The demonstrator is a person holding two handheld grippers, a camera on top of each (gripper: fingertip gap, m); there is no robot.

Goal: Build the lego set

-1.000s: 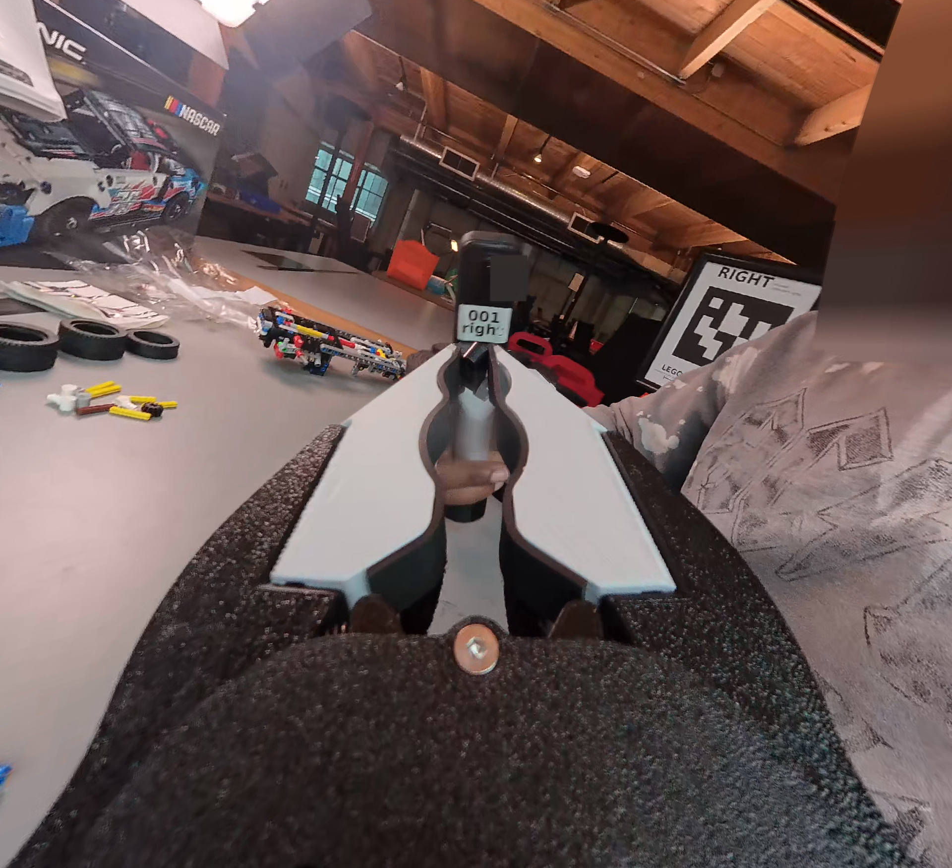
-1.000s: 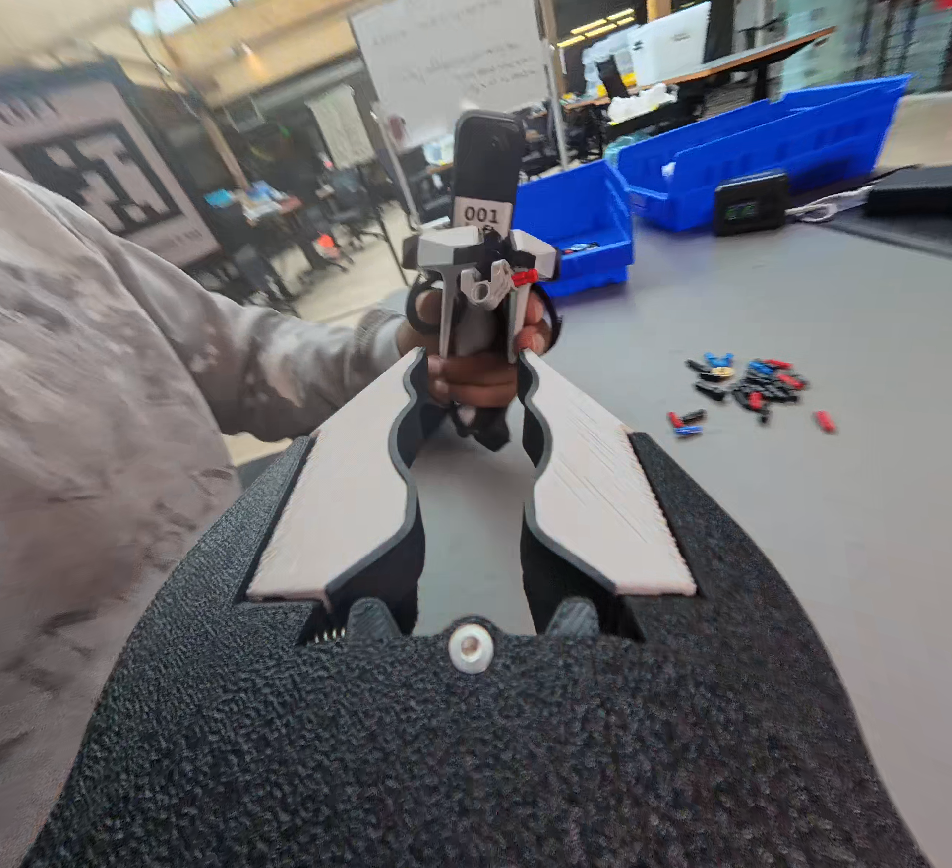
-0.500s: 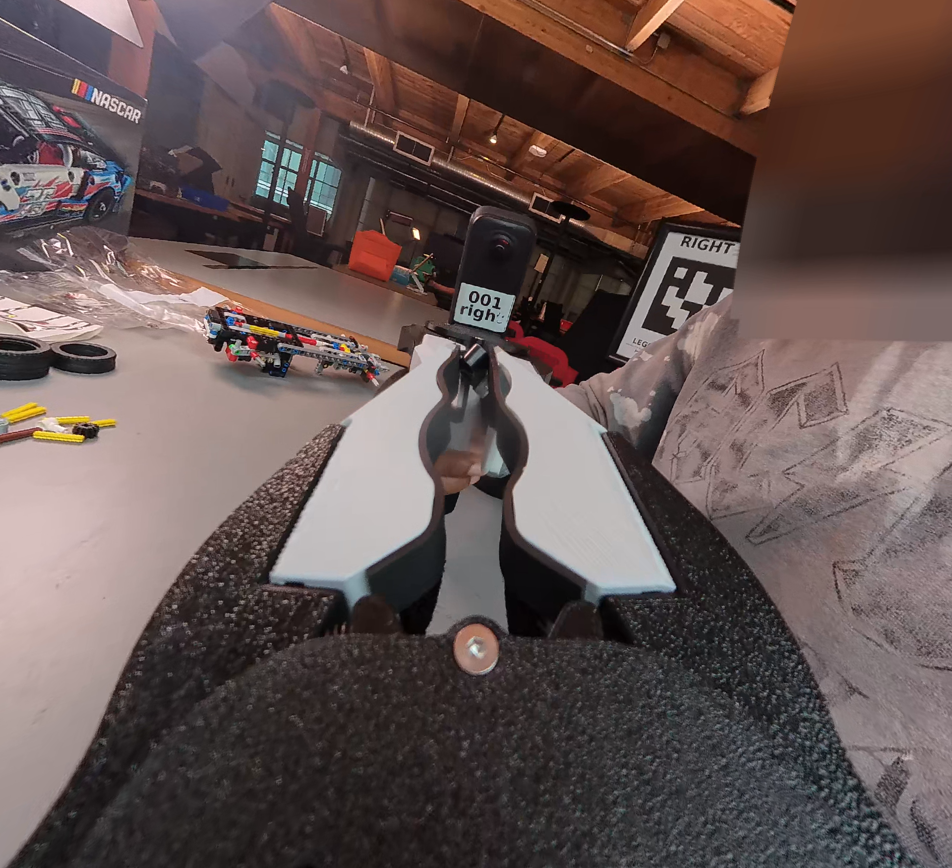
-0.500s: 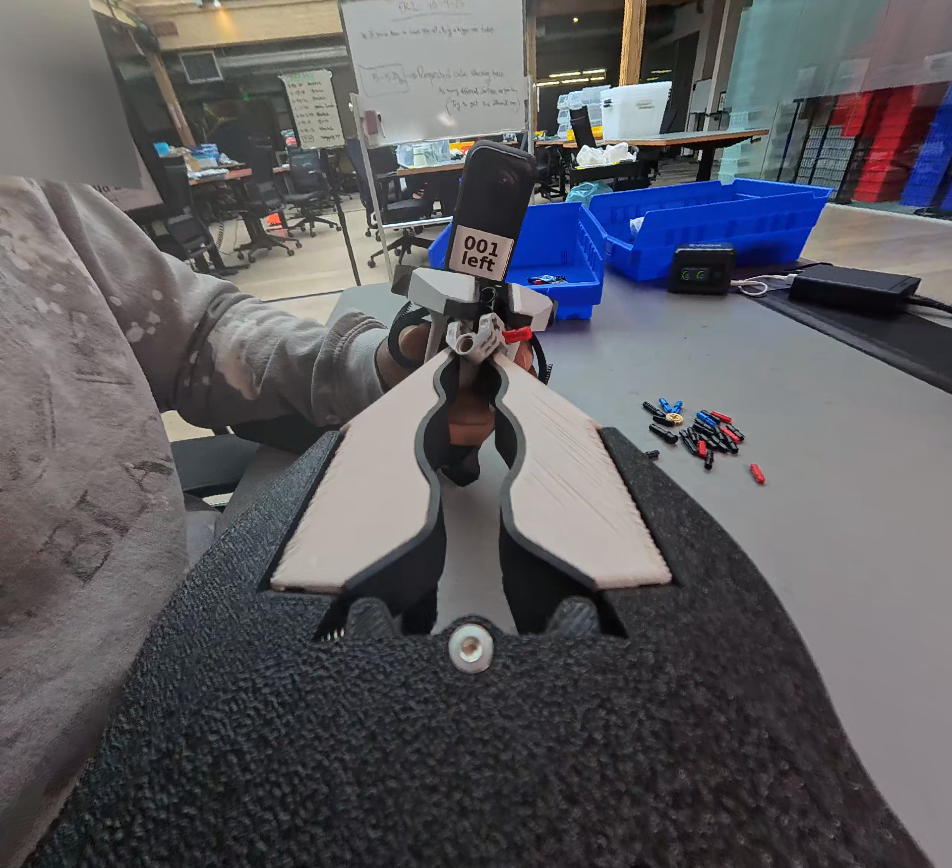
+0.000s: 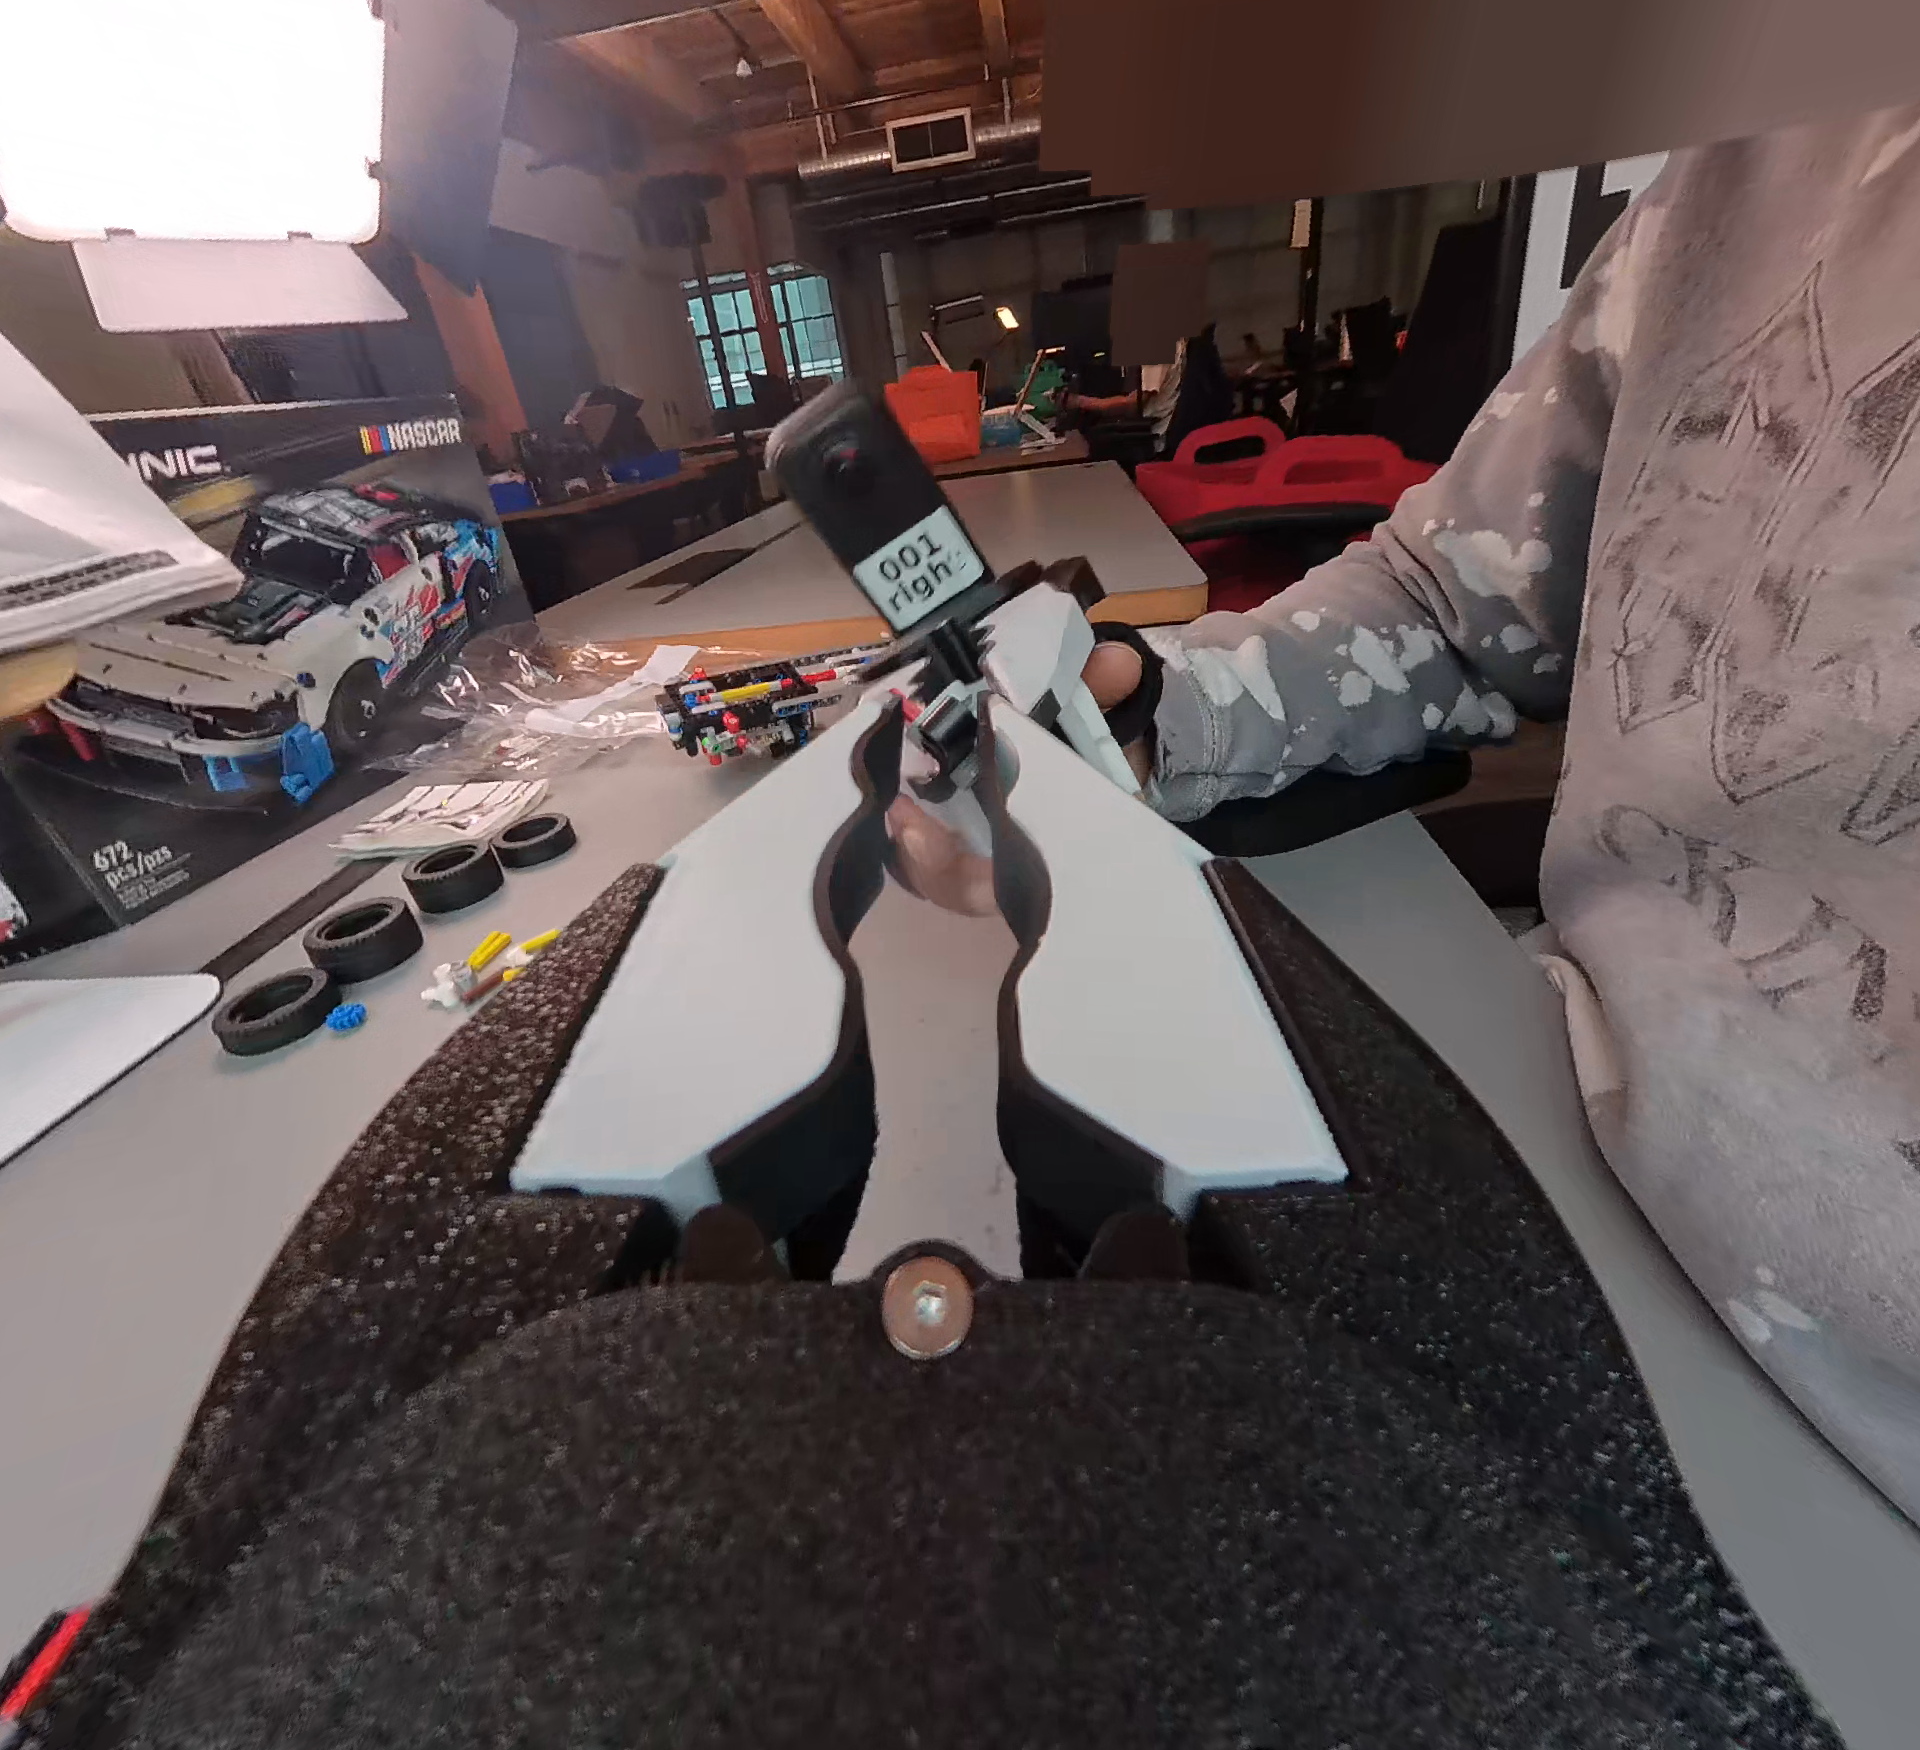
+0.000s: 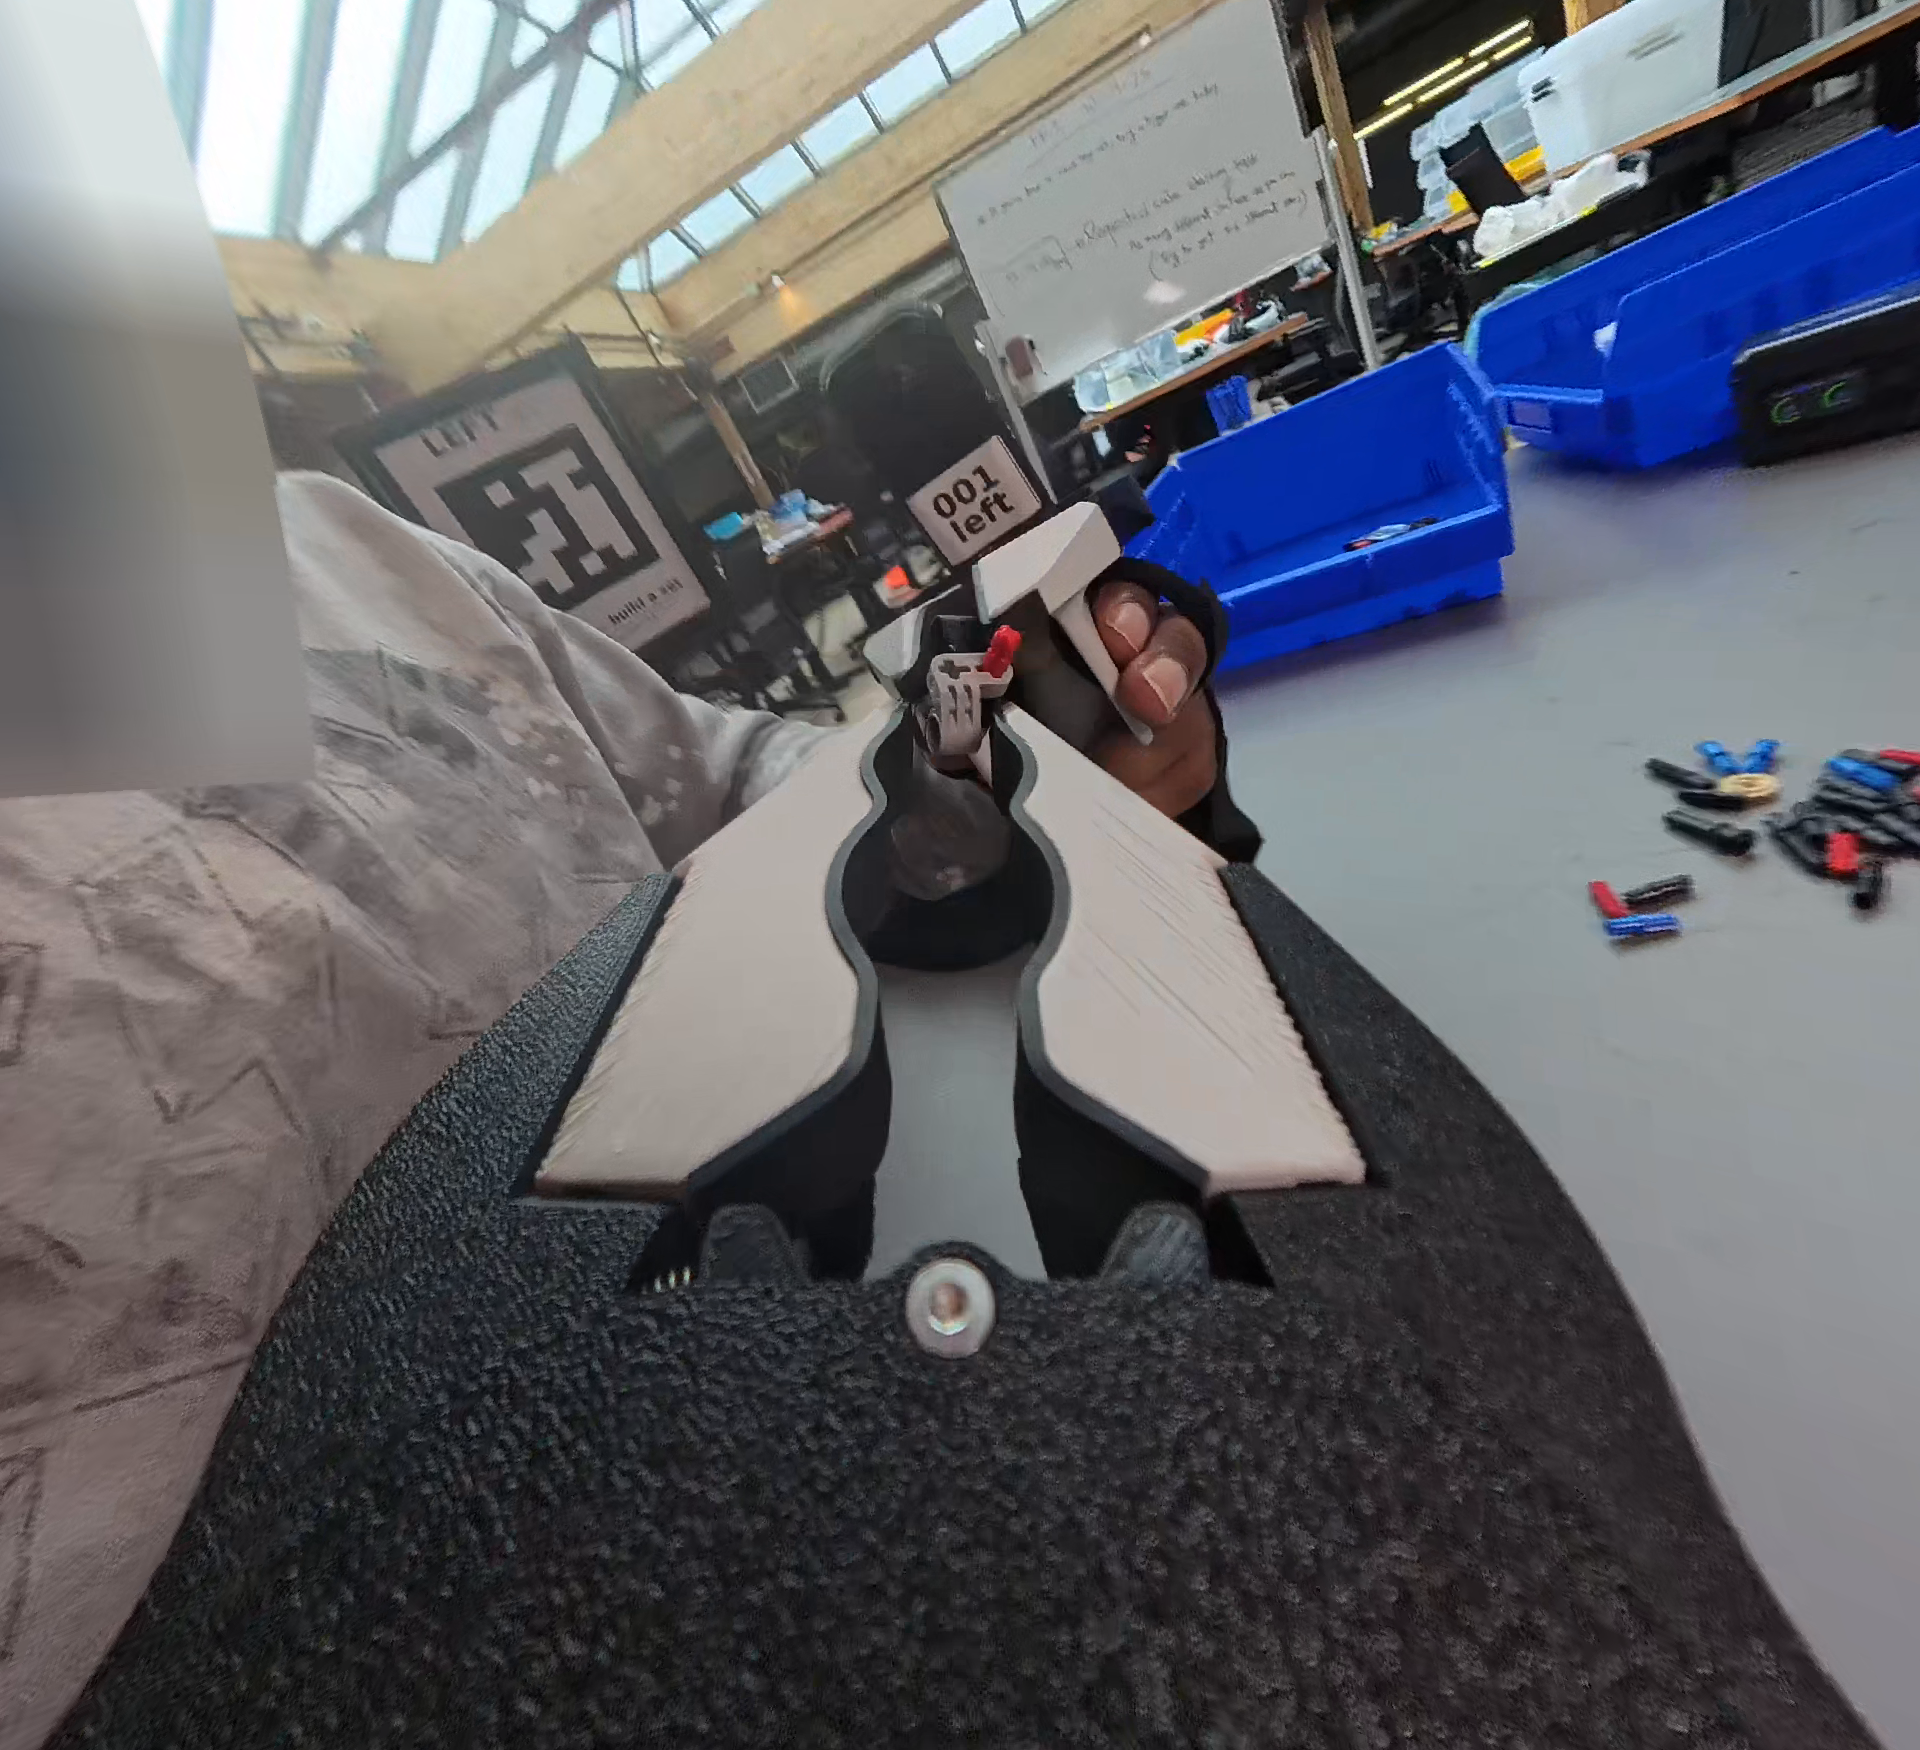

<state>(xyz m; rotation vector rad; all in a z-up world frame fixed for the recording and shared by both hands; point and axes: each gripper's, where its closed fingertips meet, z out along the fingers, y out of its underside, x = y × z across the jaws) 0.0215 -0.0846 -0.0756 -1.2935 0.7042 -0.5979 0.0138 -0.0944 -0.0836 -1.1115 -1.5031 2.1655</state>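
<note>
My left gripper [image 5: 935,726] and my right gripper [image 6: 948,729] meet tip to tip above the grey table [image 6: 1558,1077]. Between them is a small grey Lego piece [image 6: 961,682] with a red pin [image 6: 1001,651]. In the left wrist view it shows as a dark grey bit [image 5: 940,744] between my nearly closed fingertips. Both grippers look shut on it. The right gripper's body [image 5: 1049,651] and the left gripper's body [image 6: 1049,573] each show in the opposite view, held by a hand. A partly built chassis [image 5: 748,713] lies farther back on the table.
On the left are the set's box [image 5: 260,609], several black tyres [image 5: 364,937], yellow pins [image 5: 488,957], a sticker sheet [image 5: 447,807] and clear bags. On the right are a pile of small pins [image 6: 1818,817], blue bins [image 6: 1351,516] and a black device [image 6: 1829,401]. The person's sleeve [image 5: 1351,682] is close by. The tips of both grippers are at nearly the same place.
My right gripper has closed in around the grey piece that the left gripper was holding. Both grippers have since rolled and tilted together, still tip to tip.
</note>
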